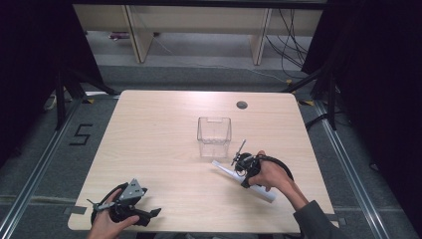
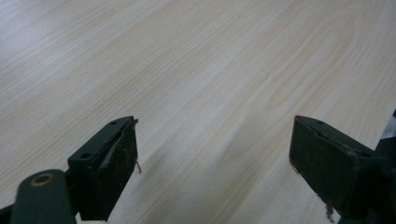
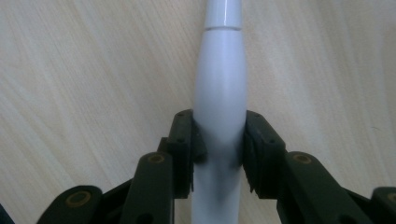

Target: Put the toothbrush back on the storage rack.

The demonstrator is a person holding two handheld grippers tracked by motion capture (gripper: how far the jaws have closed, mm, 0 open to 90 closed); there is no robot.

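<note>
While the table (image 1: 164, 149) spreads pale and woodgrained under both hands, a clear box (image 1: 214, 136) stands upright near its middle, open at the top. Just in front of the box and to its right, a white tube (image 1: 223, 169) lies flat on the wood, slanting from near the box's front corner toward the person's side. The right gripper (image 3: 219, 140) sits over the tube about midway along it, its two jaws pressed against the tube's sides, clamped on it, with the tube's narrower capped end running on ahead of the jaws. The left gripper (image 2: 215, 158) rests well apart at the table's near left corner, its jaws spread wide over bare wood, holding nothing.
</note>
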